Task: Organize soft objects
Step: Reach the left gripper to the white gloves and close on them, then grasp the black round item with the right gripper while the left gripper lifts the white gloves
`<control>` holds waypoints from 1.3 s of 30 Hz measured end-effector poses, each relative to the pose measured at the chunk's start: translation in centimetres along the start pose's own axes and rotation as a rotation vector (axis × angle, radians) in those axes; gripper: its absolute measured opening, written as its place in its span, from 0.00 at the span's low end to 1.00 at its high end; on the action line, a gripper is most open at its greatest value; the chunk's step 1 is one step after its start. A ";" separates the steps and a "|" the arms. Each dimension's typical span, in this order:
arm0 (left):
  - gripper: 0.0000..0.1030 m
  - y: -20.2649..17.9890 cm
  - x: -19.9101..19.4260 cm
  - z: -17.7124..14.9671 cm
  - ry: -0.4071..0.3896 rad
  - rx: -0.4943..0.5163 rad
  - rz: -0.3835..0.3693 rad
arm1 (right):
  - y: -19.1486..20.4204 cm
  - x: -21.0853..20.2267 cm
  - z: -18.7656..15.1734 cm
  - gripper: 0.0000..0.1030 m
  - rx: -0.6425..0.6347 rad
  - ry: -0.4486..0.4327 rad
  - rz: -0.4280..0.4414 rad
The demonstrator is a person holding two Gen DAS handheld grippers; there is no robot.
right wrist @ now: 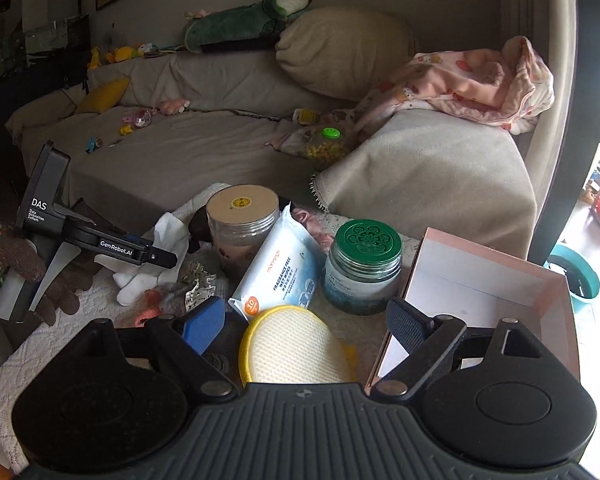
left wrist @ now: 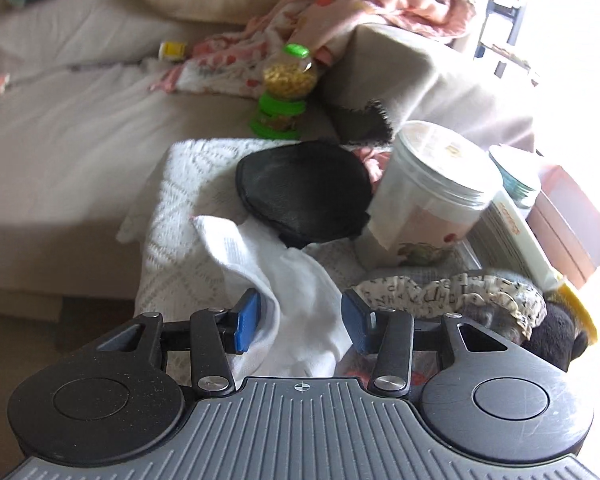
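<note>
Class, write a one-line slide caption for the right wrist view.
Open right gripper hovers above a yellow sponge, beside wet wipes and a pink box.

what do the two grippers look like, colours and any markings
Both are black with ribbed grey bodies, round black discs either side, silver pivot screws and blue finger pads. From the right wrist view the left gripper reads "GenRobot.AI" in white, with "DAS" on its upright handle. The right gripper shows no lettering here.

- Left wrist view: daylight floods in from the right of the fingers (left wrist: 247,322), blown out to white (detail lost there); the sofa (left wrist: 60,152) beyond is slightly motion-blurred.
- Right wrist view: dimmer and sharper; far-left room dark, fisheye bending the edges.
</note>
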State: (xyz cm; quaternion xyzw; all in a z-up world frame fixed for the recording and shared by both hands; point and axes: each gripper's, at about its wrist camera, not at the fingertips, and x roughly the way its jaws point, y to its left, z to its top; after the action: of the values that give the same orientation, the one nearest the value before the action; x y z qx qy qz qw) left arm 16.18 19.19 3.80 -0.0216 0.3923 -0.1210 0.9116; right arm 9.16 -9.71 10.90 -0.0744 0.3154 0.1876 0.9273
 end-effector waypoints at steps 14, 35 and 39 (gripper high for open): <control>0.19 -0.3 0.5 -0.5 -0.026 -0.030 0.155 | -1.3 0.4 -1.3 0.86 0.013 0.016 -0.020; 0.16 6.8 -6.0 -5.2 -0.228 -0.308 -0.043 | 17.2 22.7 14.9 0.78 -0.117 0.435 0.087; 0.16 7.5 -6.2 -6.3 -0.209 -0.348 -0.069 | 19.3 25.7 13.7 0.63 -0.188 0.473 -0.004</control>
State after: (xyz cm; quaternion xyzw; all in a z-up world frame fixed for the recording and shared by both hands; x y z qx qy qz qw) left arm 9.12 28.27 2.84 -0.2046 0.3098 -0.0794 0.9251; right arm 27.98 19.25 5.55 -0.2027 0.5046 0.1914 0.8171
